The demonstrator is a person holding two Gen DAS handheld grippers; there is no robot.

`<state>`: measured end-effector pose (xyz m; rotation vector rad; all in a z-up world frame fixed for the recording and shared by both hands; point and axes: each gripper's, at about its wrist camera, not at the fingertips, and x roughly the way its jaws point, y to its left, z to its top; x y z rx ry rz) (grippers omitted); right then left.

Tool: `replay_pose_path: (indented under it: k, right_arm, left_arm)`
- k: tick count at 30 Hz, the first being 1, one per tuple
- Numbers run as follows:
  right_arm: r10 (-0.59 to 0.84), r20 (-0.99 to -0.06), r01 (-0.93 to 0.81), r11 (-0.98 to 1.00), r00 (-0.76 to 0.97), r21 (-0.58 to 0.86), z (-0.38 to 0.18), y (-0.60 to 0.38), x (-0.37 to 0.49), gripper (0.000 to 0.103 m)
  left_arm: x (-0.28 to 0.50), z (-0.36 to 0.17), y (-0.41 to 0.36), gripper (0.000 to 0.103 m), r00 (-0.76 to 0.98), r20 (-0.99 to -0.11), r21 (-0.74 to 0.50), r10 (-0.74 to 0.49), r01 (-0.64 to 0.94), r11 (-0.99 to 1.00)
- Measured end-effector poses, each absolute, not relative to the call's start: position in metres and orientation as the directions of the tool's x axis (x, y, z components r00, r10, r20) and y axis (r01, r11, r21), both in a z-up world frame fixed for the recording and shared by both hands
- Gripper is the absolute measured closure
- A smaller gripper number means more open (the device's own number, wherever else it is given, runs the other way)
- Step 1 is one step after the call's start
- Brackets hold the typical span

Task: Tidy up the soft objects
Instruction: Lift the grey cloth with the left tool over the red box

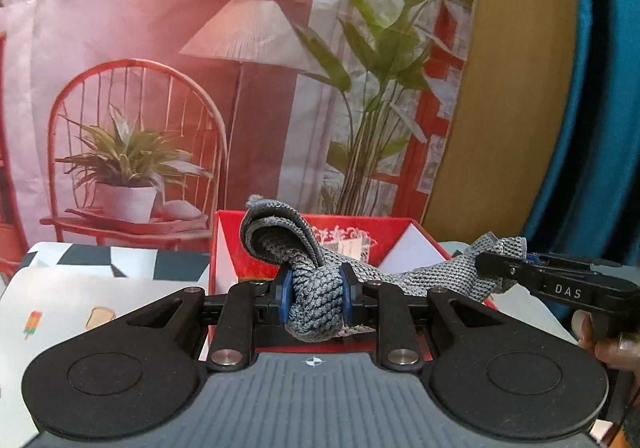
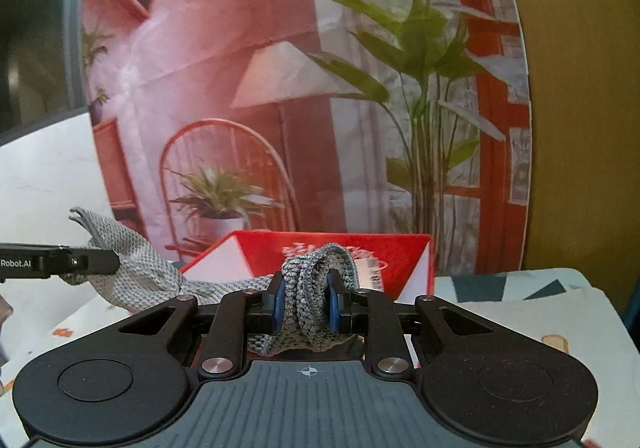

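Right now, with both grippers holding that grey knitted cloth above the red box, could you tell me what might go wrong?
1. The left gripper and right gripper each pinch only a bunched end of the grey cloth; pulling apart could slip one end free.
2. The loose fold above the left jaws may flop outside the red box on release.
3. The slack middle could snag the box rim.

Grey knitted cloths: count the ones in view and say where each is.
1. A single grey knitted cloth stretches above the red box, one end pinched in the left gripper, the other in the right gripper. Others may lie hidden inside.
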<state>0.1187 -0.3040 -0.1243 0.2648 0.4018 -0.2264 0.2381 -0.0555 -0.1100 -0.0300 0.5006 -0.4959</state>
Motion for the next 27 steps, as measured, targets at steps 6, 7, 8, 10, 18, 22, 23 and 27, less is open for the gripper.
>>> replay_pose_path:
  k: [6,7,8,10,18,22,23,27]
  right_arm:
    - [-0.169,-0.484,0.28,0.945,0.858,0.167,-0.128,-0.337,0.169,0.084]
    - [-0.169,-0.497,0.28,0.947,0.851,0.159,-0.13,-0.342,0.178,0.084]
    - [-0.168,-0.508,0.281,0.947,0.845,0.153,-0.131,-0.347,0.185,0.084]
    - [-0.168,-0.53,0.283,0.949,0.831,0.142,-0.135,-0.356,0.201,0.084]
    - [-0.167,-0.603,0.287,0.952,0.78,0.107,-0.153,-0.382,0.258,0.084]
    - [-0.165,-0.638,0.287,0.953,0.752,0.092,-0.164,-0.39,0.276,0.084]
    - [-0.164,-0.646,0.288,0.953,0.746,0.091,-0.166,-0.391,0.279,0.083]
    - [-0.143,-0.688,0.294,0.95,0.711,0.107,-0.174,-0.397,0.287,0.076]
  left_arm:
    - [0.297,-0.117,-0.076,0.078,0.743,-0.498,-0.15,-0.447,0.434,0.888]
    - [0.308,-0.119,-0.077,0.078,0.738,-0.507,-0.157,-0.445,0.428,0.89]
    - [0.317,-0.121,-0.079,0.078,0.734,-0.516,-0.162,-0.442,0.423,0.892]
    - [0.337,-0.126,-0.082,0.078,0.725,-0.535,-0.166,-0.434,0.413,0.895]
    - [0.394,-0.147,-0.091,0.078,0.693,-0.599,-0.145,-0.402,0.399,0.905]
    - [0.409,-0.16,-0.098,0.078,0.664,-0.634,-0.132,-0.396,0.412,0.902]
    - [0.412,-0.163,-0.099,0.077,0.654,-0.644,-0.13,-0.396,0.417,0.9]
    - [0.419,-0.17,-0.103,0.058,0.61,-0.669,-0.154,-0.425,0.446,0.882]
